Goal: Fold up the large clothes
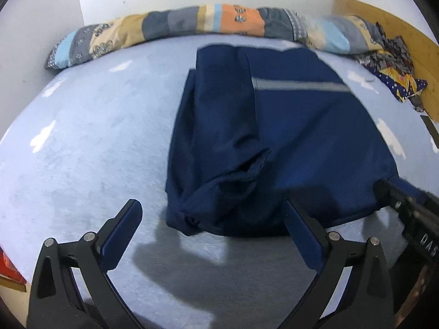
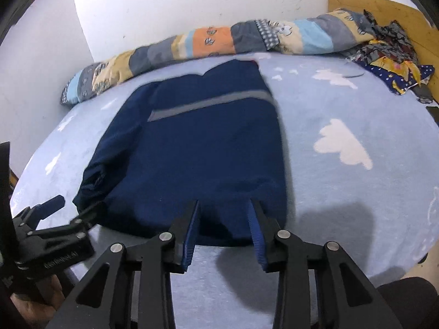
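Note:
A large navy garment with a grey stripe (image 1: 274, 137) lies partly folded on the light blue bed, one side and its sleeve folded over the body. It also shows in the right wrist view (image 2: 197, 148). My left gripper (image 1: 211, 208) is wide open and empty, just above the garment's near hem at its left corner. My right gripper (image 2: 225, 205) is open and empty, its fingers hovering over the near hem toward the right side. The right gripper's body shows in the left wrist view (image 1: 406, 205). The left gripper shows in the right wrist view (image 2: 74, 208).
A patchwork quilt (image 1: 219, 24) is rolled along the far wall. A heap of patterned clothes (image 1: 392, 63) sits at the far right by a wooden headboard (image 1: 397, 27). The bed sheet (image 2: 343, 142) has white cloud prints.

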The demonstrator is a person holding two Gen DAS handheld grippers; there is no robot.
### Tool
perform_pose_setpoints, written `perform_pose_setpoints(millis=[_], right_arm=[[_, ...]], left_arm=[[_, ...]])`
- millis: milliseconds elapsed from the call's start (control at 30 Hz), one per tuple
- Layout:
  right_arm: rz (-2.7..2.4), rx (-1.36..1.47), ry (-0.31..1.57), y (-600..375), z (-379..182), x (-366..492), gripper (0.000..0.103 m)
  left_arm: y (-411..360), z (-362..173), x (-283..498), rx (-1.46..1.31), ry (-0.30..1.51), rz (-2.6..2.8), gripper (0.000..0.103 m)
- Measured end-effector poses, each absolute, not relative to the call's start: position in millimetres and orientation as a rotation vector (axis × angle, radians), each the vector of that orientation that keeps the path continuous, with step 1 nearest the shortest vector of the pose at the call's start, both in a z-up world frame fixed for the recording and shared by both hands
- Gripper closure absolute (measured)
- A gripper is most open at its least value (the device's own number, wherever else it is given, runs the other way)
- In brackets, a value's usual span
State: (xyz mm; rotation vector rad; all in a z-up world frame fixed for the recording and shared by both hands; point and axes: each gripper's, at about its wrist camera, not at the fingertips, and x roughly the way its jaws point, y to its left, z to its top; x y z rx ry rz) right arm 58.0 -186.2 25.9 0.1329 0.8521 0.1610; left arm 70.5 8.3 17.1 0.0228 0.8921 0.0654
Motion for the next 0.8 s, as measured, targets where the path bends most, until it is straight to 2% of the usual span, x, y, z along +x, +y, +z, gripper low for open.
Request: perform_pose_setpoints(millis=[200,300,400,500,633,800], right_arm=[[0.185,0.117,0.918,-172.0,8.8,60.3,0.067],[0.197,0.123,0.873,-173.4,19.8,51.2,0.066],[0.205,0.132,0.74,-179.9,45.3,35.4,0.066],[0.136,0.107,0.643,-186.1,58.8,29.7,0.063],[0.075,0.128,0.794,-194.7,27.5,53.3,0.06],[0.062,0.137,0.799,-196.7,25.7,57.1,0.058]], left_arm=[[10.6,14.7,73.5,-0.005,0.895,0.063,0.001],[8.0,17.0,71.0,0.012,0.877,0.067,0.001],[6.9,20.6,68.7,0.013,0.863,0.062,0.001],[4.4,23.0,67.3,0.027,0.849,0.059,0.001],[-2.1,26.0,64.6,0.068,0.825,0.048,0.001],[-8.0,26.9,62.0,0.108,0.813,0.031,0.001]])
